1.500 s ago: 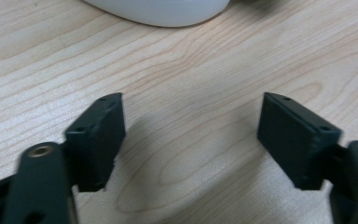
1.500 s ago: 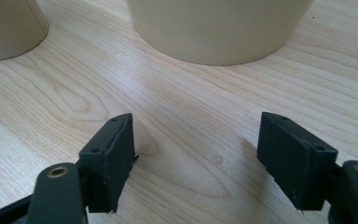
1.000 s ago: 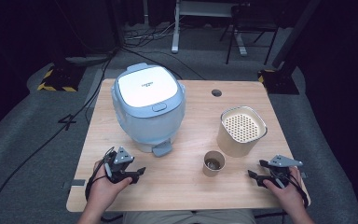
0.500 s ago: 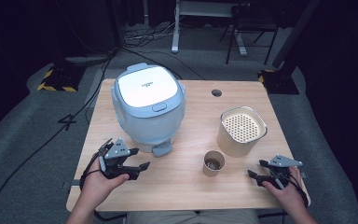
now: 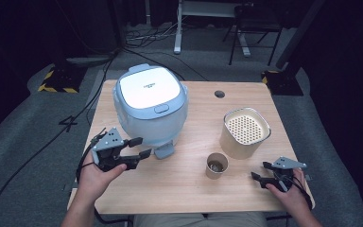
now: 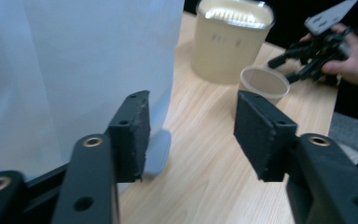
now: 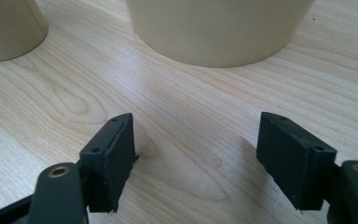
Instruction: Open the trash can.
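Pale wood surface [image 5: 189, 189] stood on grey carpet, dark room. Left hand-held gripper [image 5: 139, 147] closing, nothing between; right hand-held gripper [image 5: 260, 170] released, empty.

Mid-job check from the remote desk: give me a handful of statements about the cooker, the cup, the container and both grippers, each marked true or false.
1. The rice cooker has its lid shut. True.
2. The left gripper grips the small cup. False: its jaws are apart with nothing between them, close beside the cooker's front.
3. The cup stands nearer the person than the beige perforated-top container. True.
4. The right gripper holds the container. False: it is open and empty, low over the table.
5. The cup lies on its side. False: it stands upright.
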Action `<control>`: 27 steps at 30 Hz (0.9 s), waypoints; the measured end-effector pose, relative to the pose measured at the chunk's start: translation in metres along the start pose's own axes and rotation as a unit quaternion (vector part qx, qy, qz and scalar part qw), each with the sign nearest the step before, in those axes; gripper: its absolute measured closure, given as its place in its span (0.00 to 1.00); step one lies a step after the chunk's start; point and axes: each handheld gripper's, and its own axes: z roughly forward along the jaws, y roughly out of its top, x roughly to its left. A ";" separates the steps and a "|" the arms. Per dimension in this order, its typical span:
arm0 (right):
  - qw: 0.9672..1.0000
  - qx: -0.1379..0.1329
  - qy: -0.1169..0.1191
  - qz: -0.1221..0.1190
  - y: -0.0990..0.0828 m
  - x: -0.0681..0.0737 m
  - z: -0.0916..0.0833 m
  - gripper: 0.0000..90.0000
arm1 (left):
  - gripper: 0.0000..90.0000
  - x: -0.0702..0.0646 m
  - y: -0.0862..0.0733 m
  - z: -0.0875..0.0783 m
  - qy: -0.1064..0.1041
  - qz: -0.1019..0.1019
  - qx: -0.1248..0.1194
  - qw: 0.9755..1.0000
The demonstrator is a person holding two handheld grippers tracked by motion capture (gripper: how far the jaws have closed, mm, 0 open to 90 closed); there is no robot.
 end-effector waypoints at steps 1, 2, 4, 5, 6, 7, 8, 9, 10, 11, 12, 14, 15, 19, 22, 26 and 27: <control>1.000 -0.001 -0.001 0.001 0.000 0.000 0.000 0.31 | 0.55 0.001 0.003 -0.001 -0.001 0.004 -0.005 1.000; 1.000 -0.001 -0.001 0.001 0.000 0.000 0.001 0.31 | 0.59 0.003 0.008 -0.001 -0.007 0.011 -0.013 1.000; 1.000 0.000 -0.002 0.001 0.001 0.000 0.001 0.31 | 0.63 0.003 0.010 -0.001 -0.011 0.013 -0.018 1.000; 1.000 0.000 -0.003 0.001 0.001 0.000 0.001 0.31 | 0.65 0.005 0.013 0.000 -0.023 0.023 -0.027 0.999; 1.000 0.000 -0.003 0.001 0.001 0.000 0.001 0.31 | 0.66 0.005 0.013 0.000 -0.023 0.023 -0.027 0.999; 1.000 0.000 -0.004 0.002 0.001 0.000 0.001 0.31 | 0.66 0.007 0.017 0.000 -0.033 0.029 -0.035 0.998; 1.000 0.000 -0.004 0.002 0.001 0.000 0.001 0.31 | 0.67 0.007 0.017 0.000 -0.033 0.029 -0.035 0.998; 1.000 0.000 -0.005 0.003 0.001 0.000 0.002 0.31 | 0.68 0.007 0.022 0.000 -0.040 0.038 -0.041 0.998; 1.000 0.000 -0.005 0.003 0.001 0.000 0.002 0.31 | 0.70 0.007 0.022 0.000 -0.040 0.038 -0.041 0.998; 1.000 0.000 -0.006 0.005 0.002 0.000 0.002 0.31 | 0.71 0.008 0.025 -0.001 -0.044 0.041 -0.045 0.997; 1.000 0.000 -0.006 0.005 0.002 0.000 0.002 0.31 | 0.71 0.008 0.029 -0.001 -0.048 0.044 -0.049 0.997; 1.000 -0.001 -0.007 0.005 0.002 0.000 0.002 0.31 | 0.76 0.009 0.036 -0.002 -0.054 0.047 -0.057 0.996; 1.000 -0.001 -0.007 0.005 0.002 0.000 0.003 0.31 | 0.80 0.011 0.043 -0.002 -0.060 0.051 -0.057 0.995; 1.000 0.000 -0.007 0.004 0.002 0.000 0.003 0.31 | 0.90 0.013 0.056 0.000 -0.065 0.059 -0.045 0.995; 1.000 0.000 -0.007 0.004 0.002 0.000 0.003 0.31 | 0.96 0.014 0.063 0.001 -0.070 0.063 -0.041 0.995; 1.000 0.000 -0.007 0.004 0.002 0.000 0.003 0.31 | 0.99 0.015 0.079 0.003 -0.073 0.058 -0.044 0.995; 1.000 0.000 -0.007 0.004 0.002 0.000 0.003 0.31 | 1.00 0.016 0.081 0.004 -0.071 0.055 -0.046 0.995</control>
